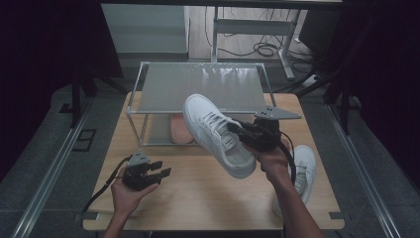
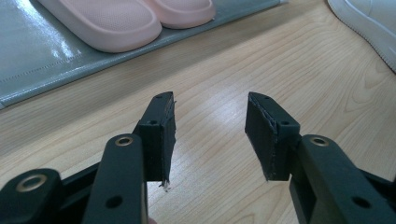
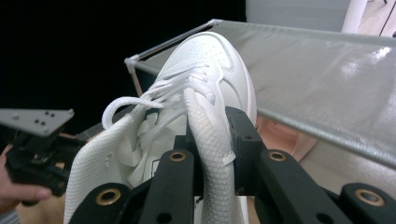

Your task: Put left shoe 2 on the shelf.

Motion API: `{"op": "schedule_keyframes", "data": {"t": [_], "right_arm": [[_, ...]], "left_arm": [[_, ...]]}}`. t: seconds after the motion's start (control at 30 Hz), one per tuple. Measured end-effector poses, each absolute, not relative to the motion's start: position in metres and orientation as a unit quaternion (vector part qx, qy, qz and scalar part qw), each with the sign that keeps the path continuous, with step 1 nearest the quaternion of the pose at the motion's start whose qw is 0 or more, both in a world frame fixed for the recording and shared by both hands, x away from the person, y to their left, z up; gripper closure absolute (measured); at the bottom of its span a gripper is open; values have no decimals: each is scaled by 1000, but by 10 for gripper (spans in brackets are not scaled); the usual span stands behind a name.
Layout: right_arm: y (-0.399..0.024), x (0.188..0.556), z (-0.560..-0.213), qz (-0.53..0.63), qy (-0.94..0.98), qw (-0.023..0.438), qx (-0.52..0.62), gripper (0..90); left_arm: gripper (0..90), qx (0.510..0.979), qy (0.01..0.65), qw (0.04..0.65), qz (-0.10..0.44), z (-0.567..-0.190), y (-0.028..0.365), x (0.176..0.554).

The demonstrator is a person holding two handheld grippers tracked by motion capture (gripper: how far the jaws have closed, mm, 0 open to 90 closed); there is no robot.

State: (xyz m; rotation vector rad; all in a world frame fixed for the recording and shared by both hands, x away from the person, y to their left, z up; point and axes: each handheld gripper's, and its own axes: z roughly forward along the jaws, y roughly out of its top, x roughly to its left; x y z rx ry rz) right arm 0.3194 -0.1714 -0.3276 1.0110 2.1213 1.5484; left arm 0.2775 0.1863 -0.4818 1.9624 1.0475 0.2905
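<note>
Right gripper [image 1: 247, 136] is clamped on the padded collar of a white sneaker [image 1: 213, 130], held in the air over table centre, toe pointing to about 11 o'clock toward the rack [image 1: 198, 84]. The right gripper view shows the jaws pinching the collar edge beside the laces [image 3: 154, 100]. My read: the shoe is light, the upper soft, the sole stiff; held by the collar it will likely swing and droop, so a deeper bite on the heel side looks safer. Left gripper [image 1: 158, 174] sits low at about 7 o'clock with its jaws apart and nothing between them. A second white sneaker [image 1: 303, 168] lies on the table [image 1: 198, 198] at about 4 o'clock, partly under the right forearm. Pink slippers [image 2: 126, 18] occupy the rack's lower shelf; the top shelf looks free. The rack's front rail is the likely snag for the toe.
</note>
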Motion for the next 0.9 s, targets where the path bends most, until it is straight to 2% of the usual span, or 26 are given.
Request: {"op": "schedule_keyframes", "data": {"t": [0.9], "right_arm": [[-148, 373, -310, 539, 724, 176, 393, 811]], "left_arm": [[535, 780, 430, 440, 110, -486, 191, 280]]}}
